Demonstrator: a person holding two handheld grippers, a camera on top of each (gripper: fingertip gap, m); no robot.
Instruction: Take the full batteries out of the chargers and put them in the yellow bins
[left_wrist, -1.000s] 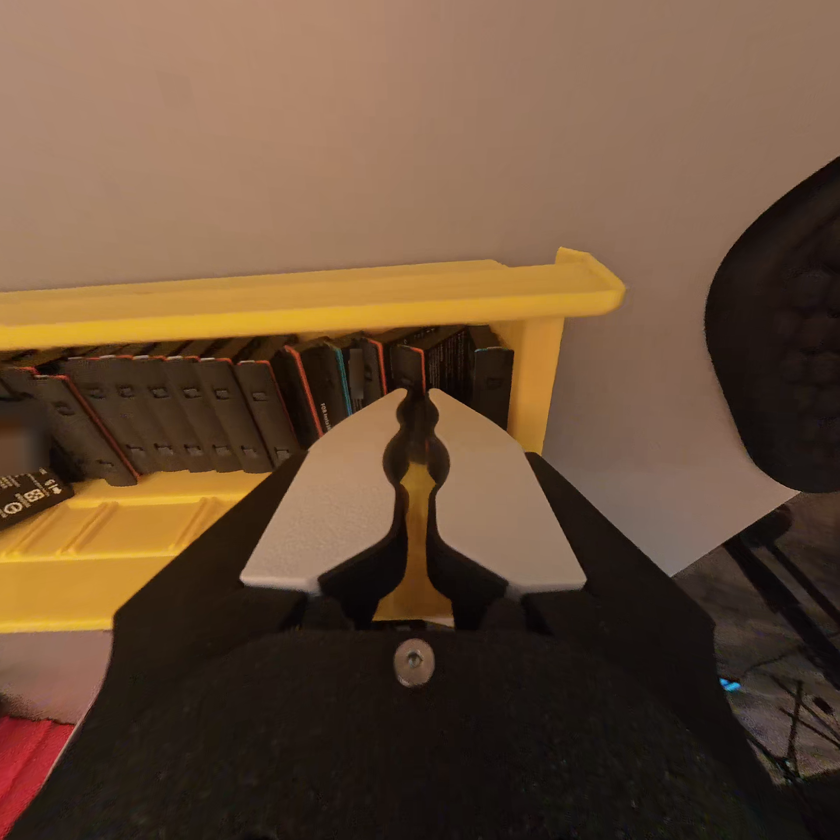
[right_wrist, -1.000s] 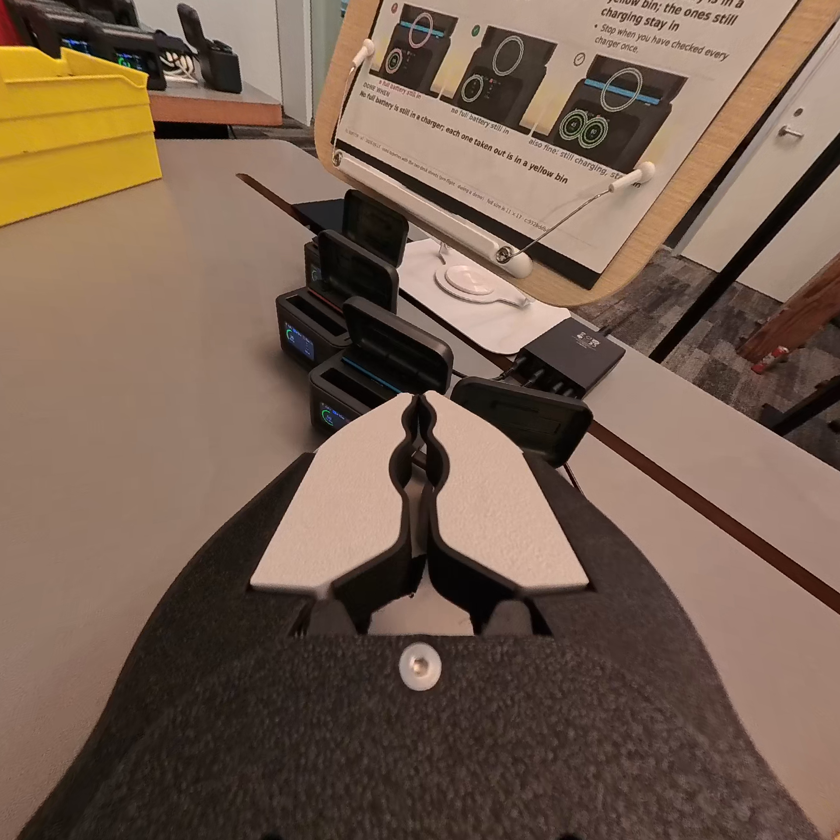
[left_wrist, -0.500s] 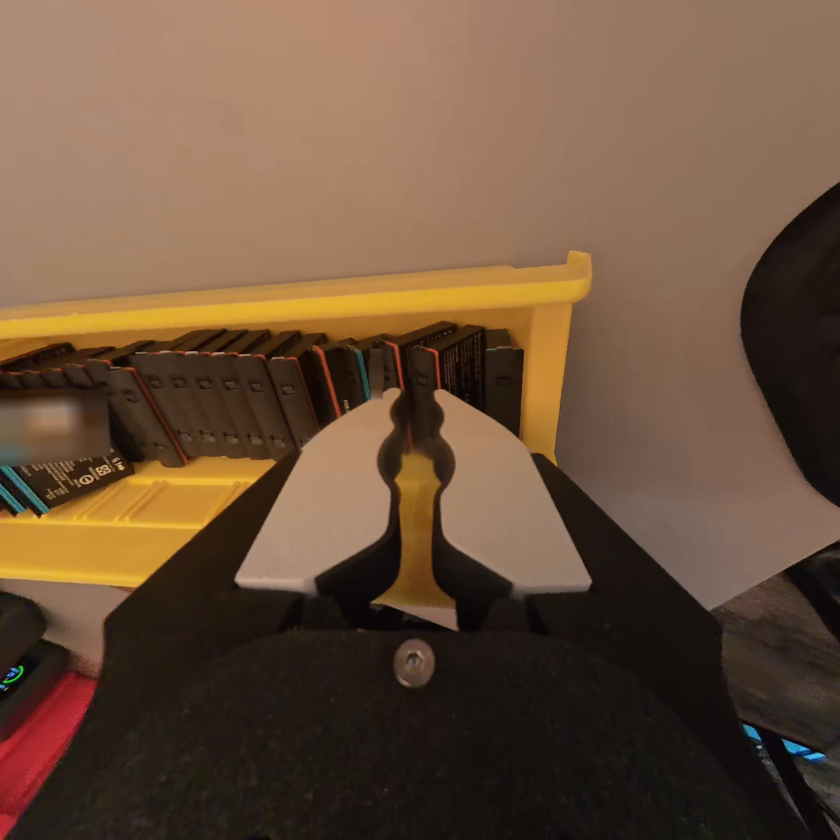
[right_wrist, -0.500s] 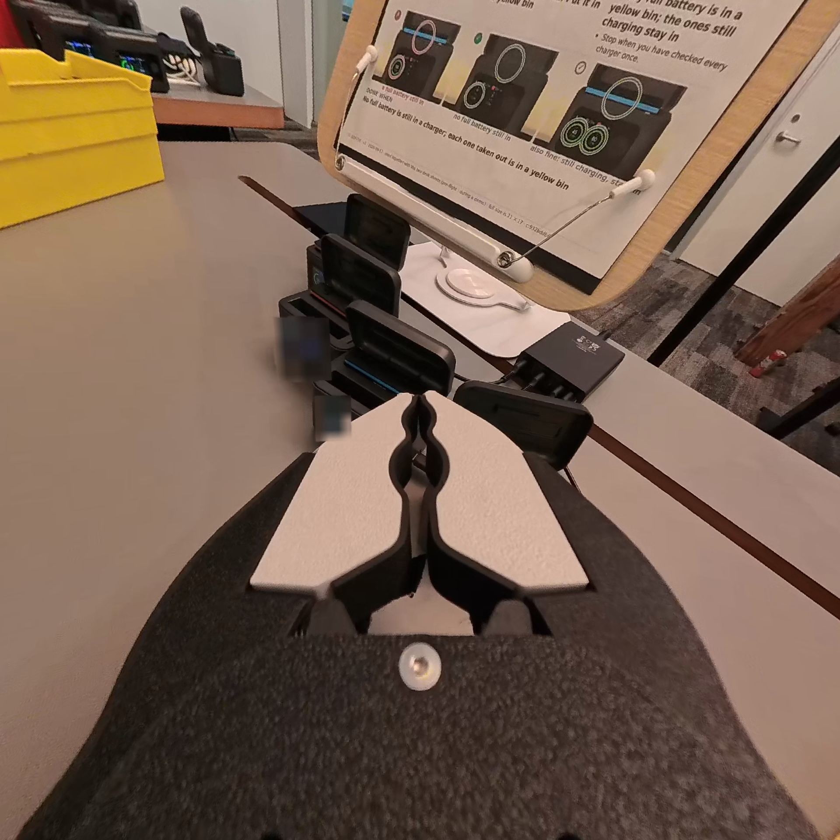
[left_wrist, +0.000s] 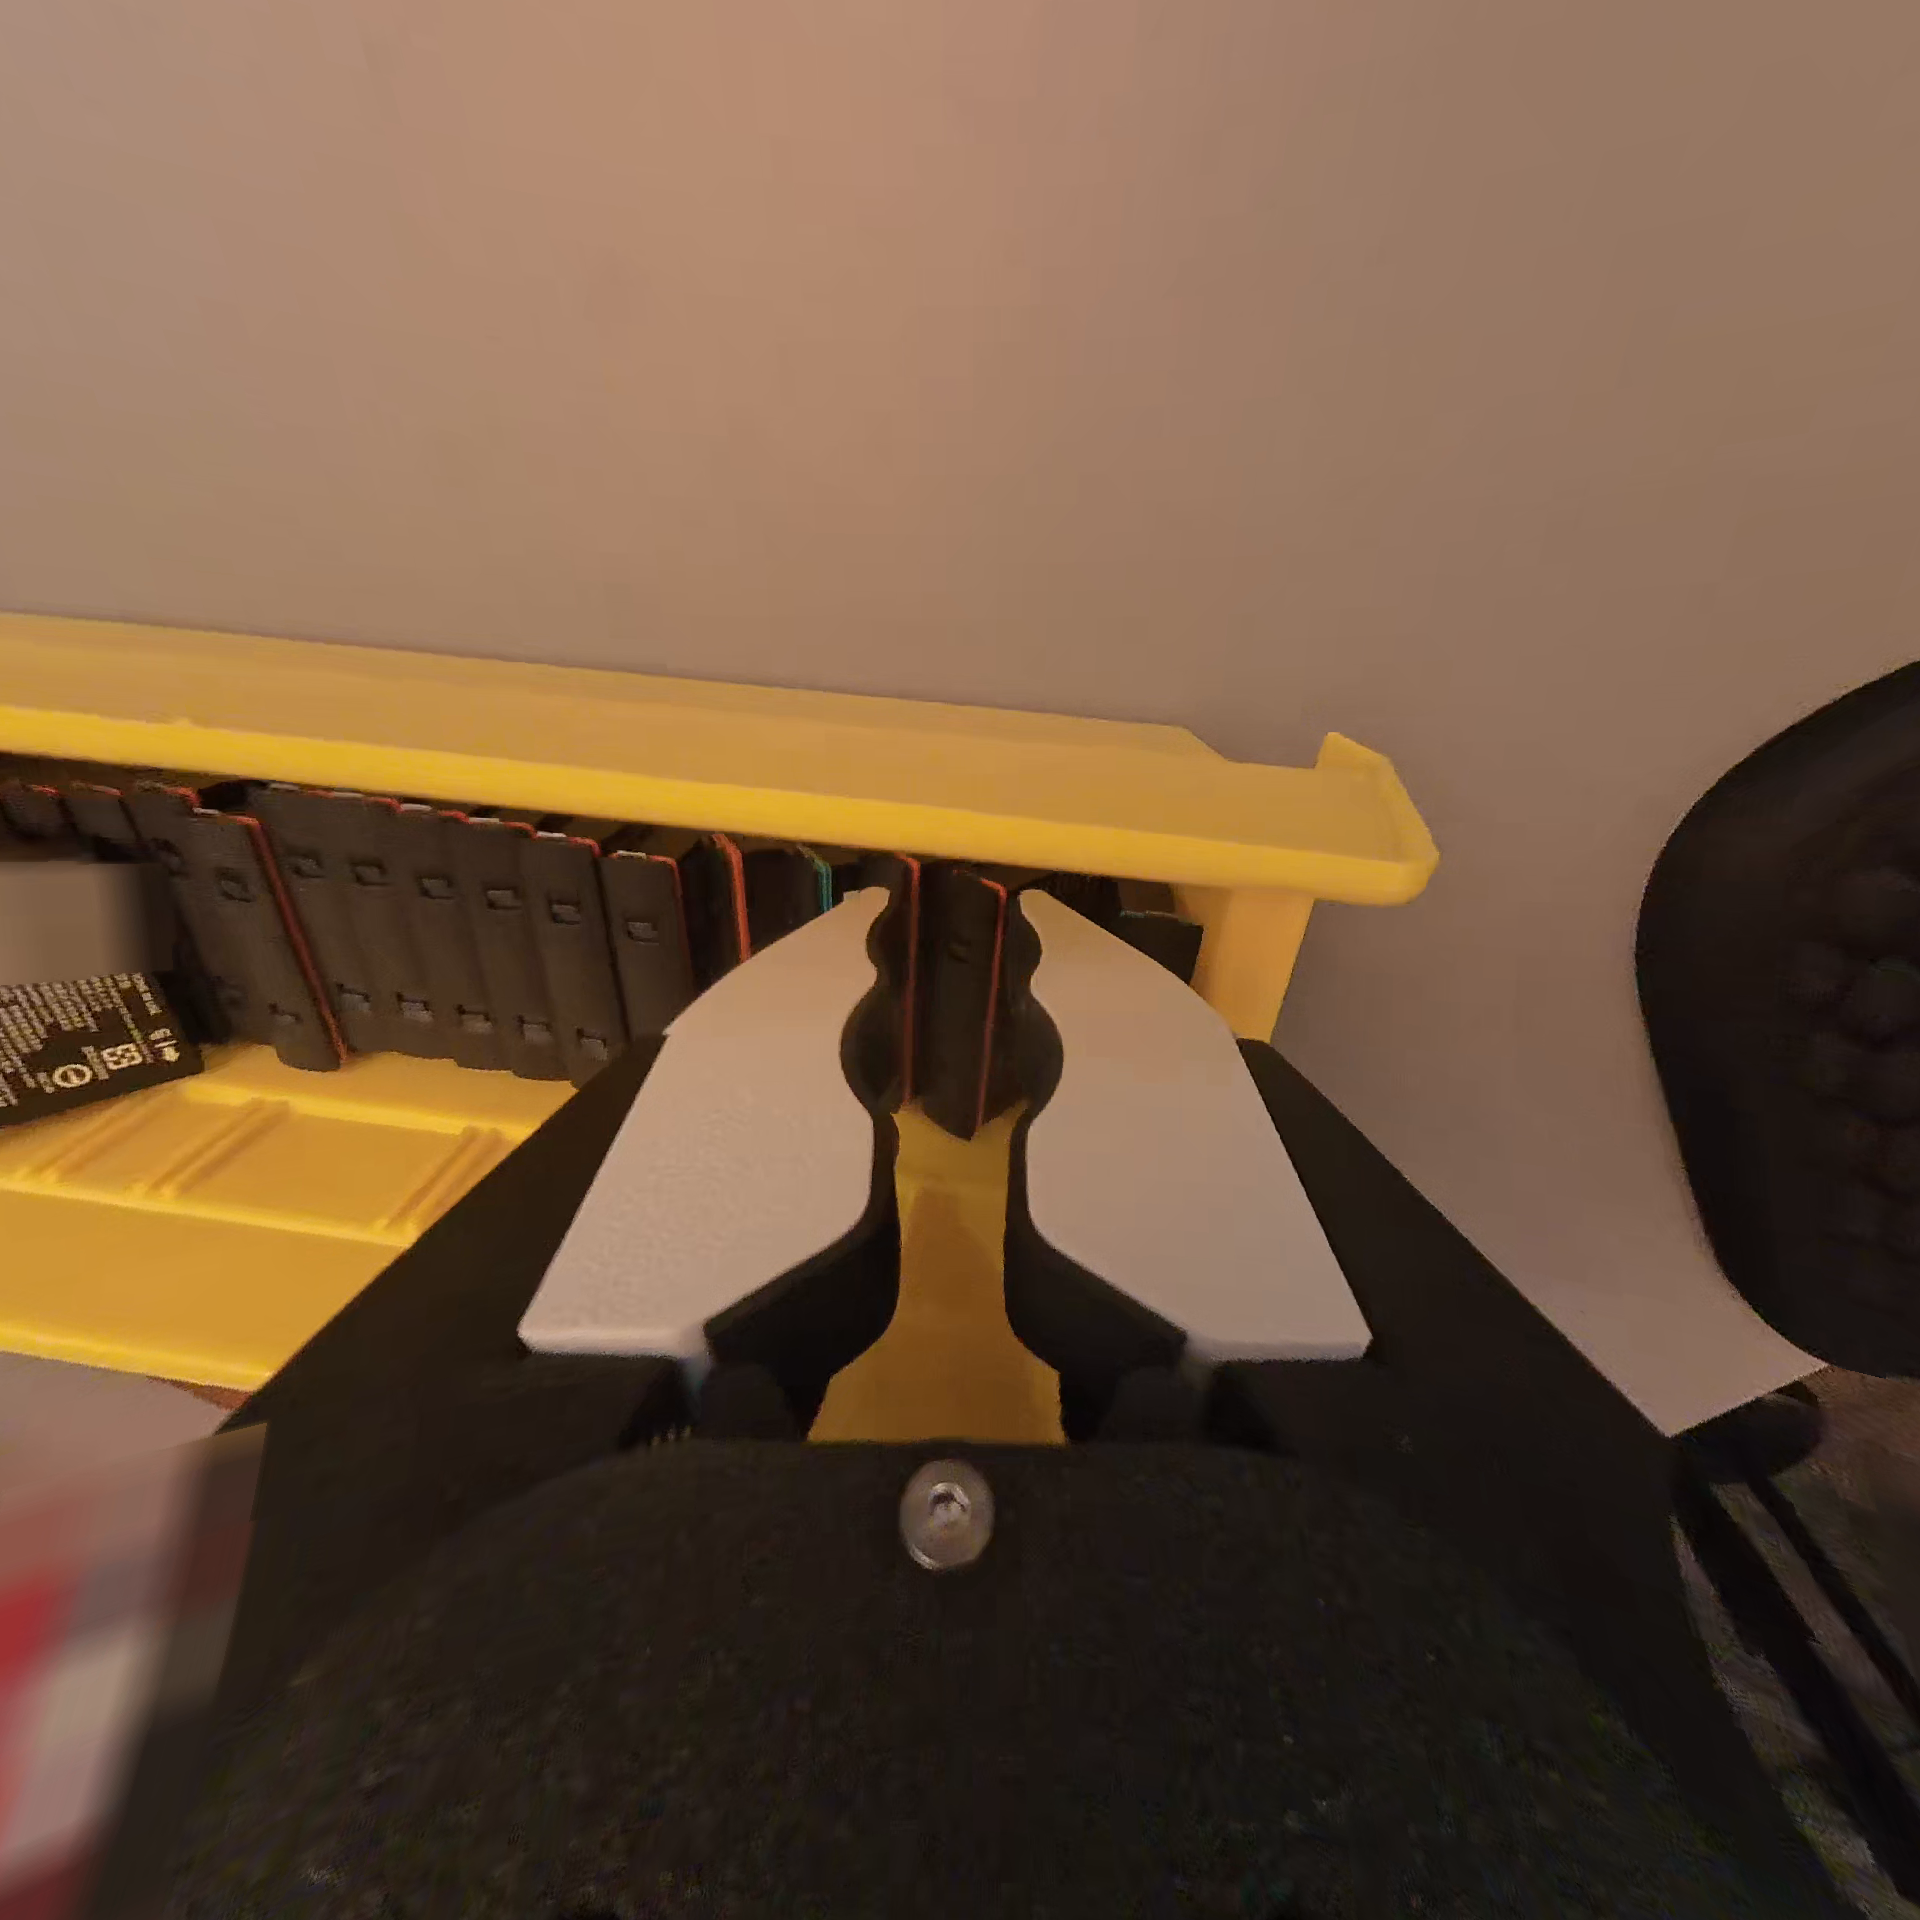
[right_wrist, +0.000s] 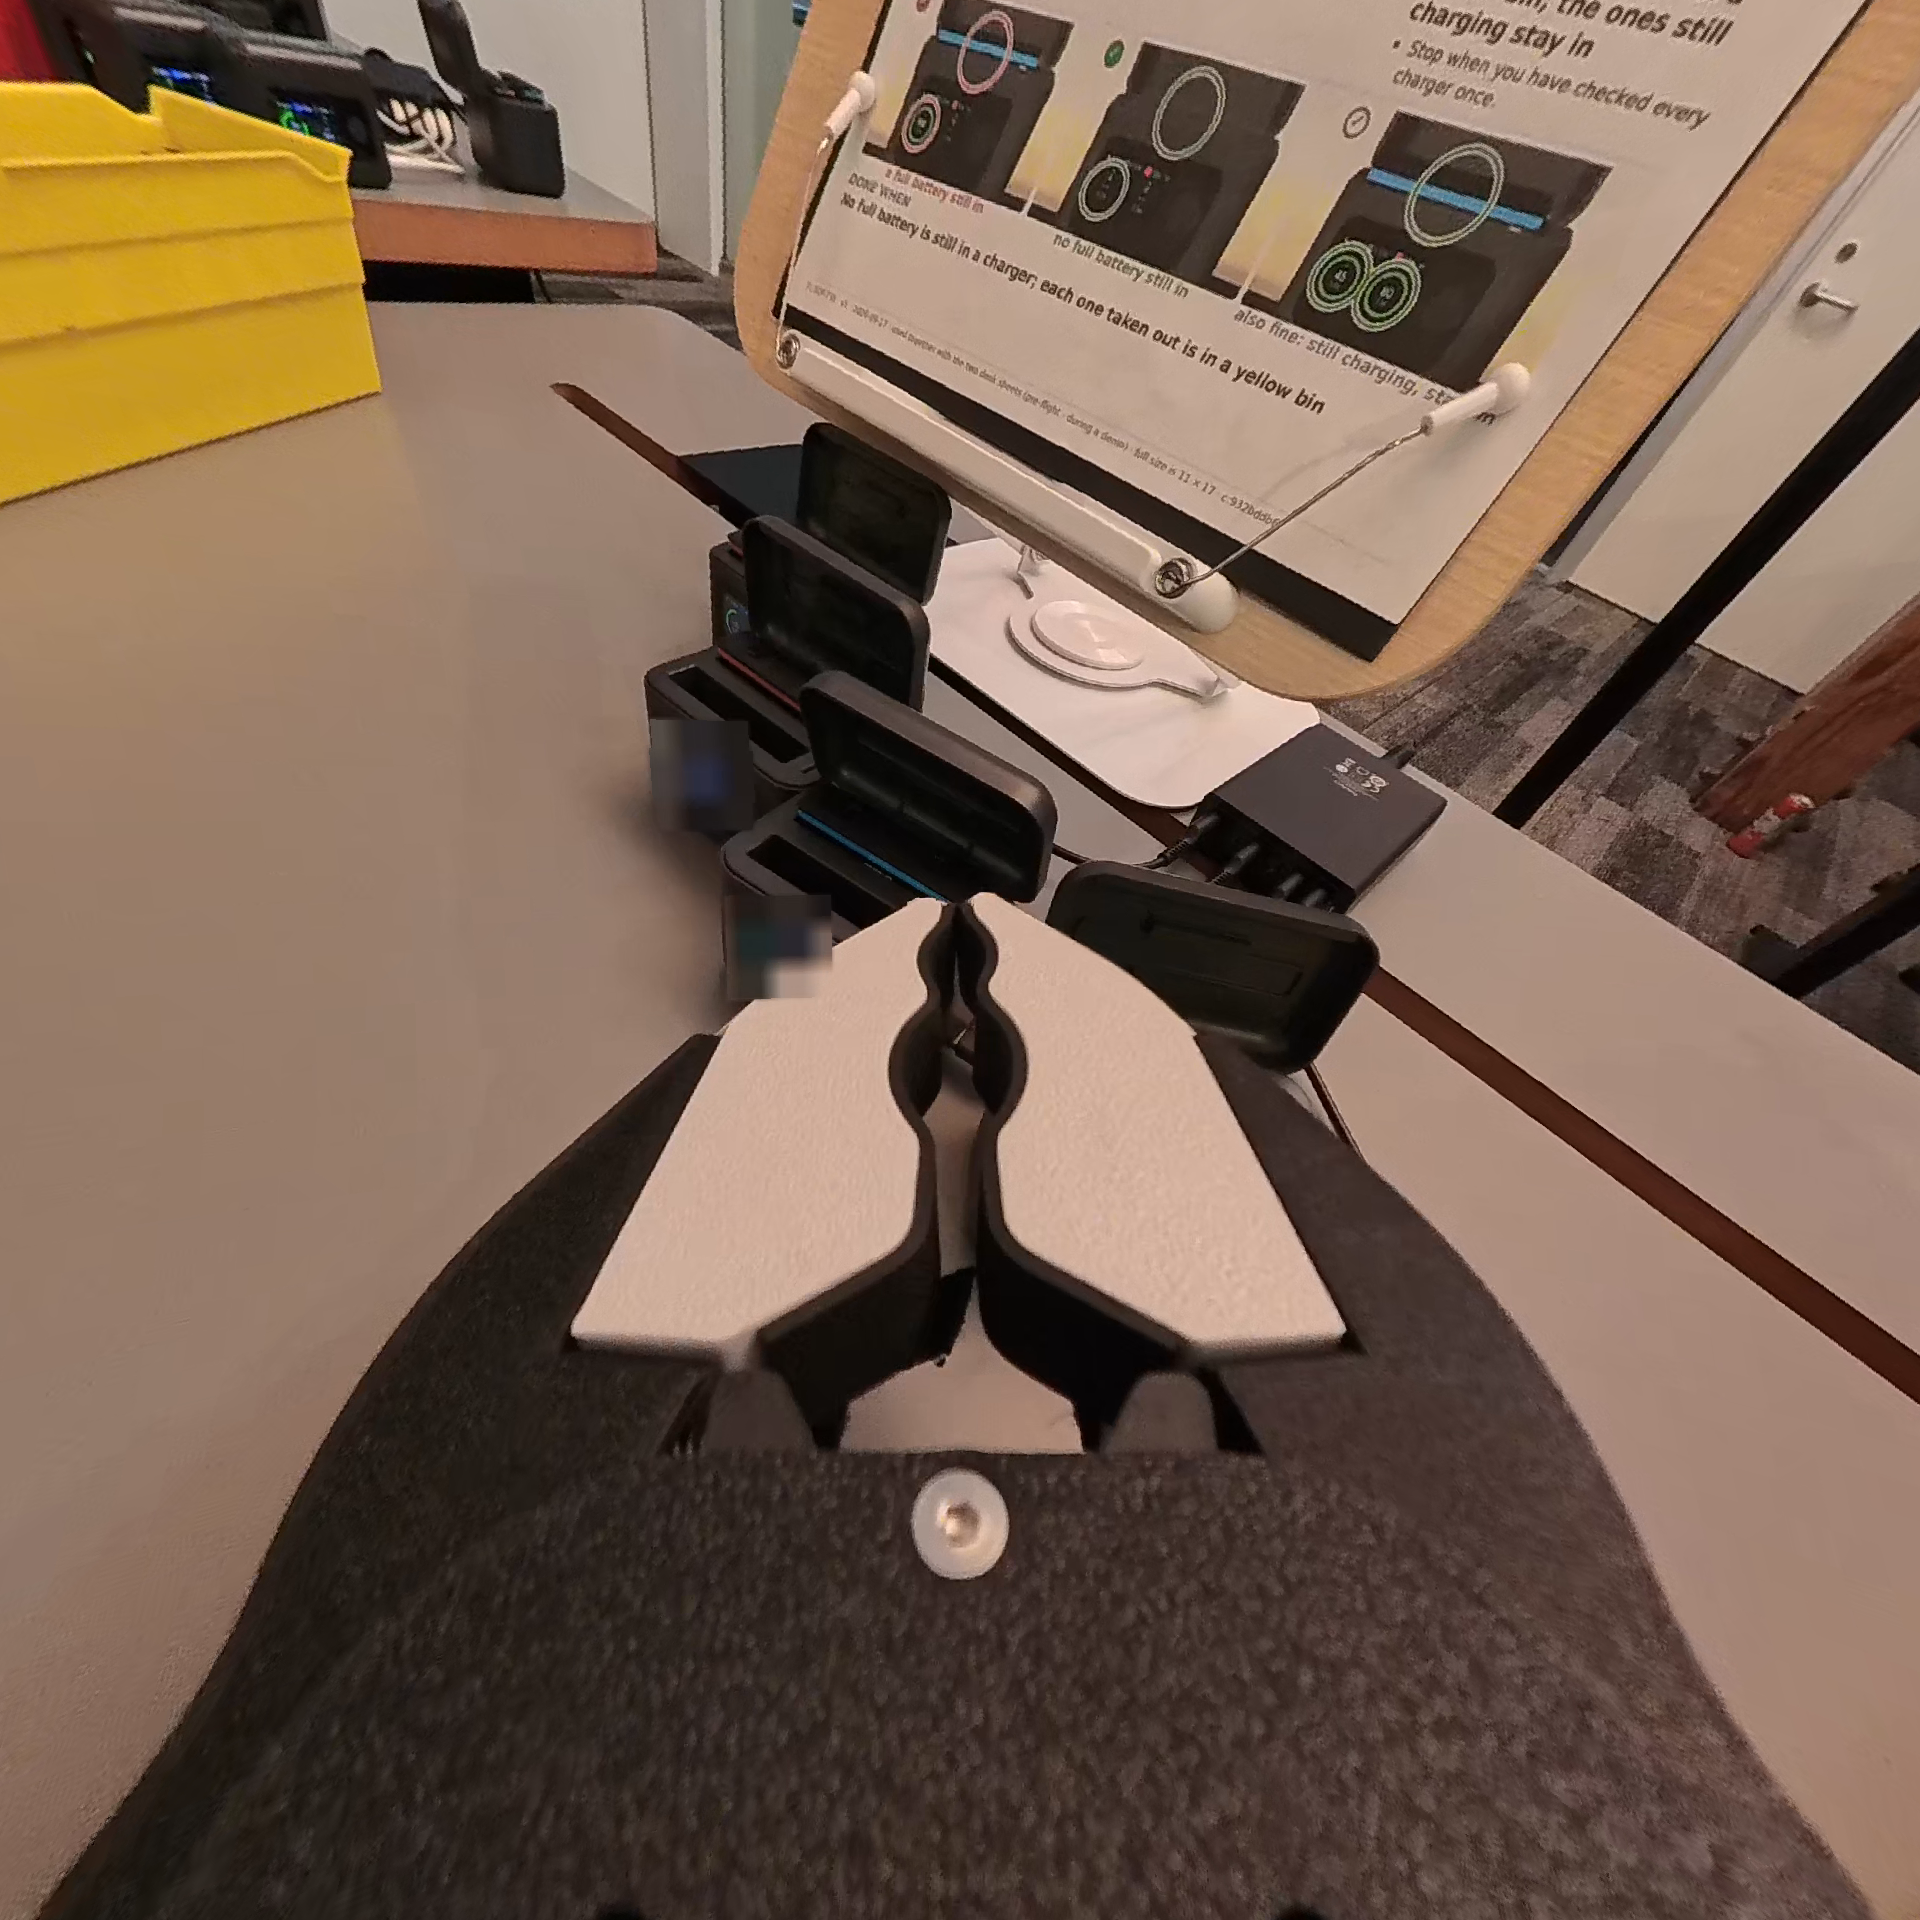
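Two tools show, each with flat, grainy white fingers edged in wavy black rubber. The left tool has its jaws parted a little around a slim black battery with a red edge, which stands upright between them at the right end of the yellow bin; whether the fingers press on it I cannot tell. That bin is smooth moulded plastic with a ribbed floor and a broad lip, and a row of batteries, flat black slabs with small square notches, stands packed on edge inside. The right tool has its tips together with nothing between them, above the matte grey bench. Ahead of it sit black rounded chargers with lids raised, in front of a wood-backed instruction board.
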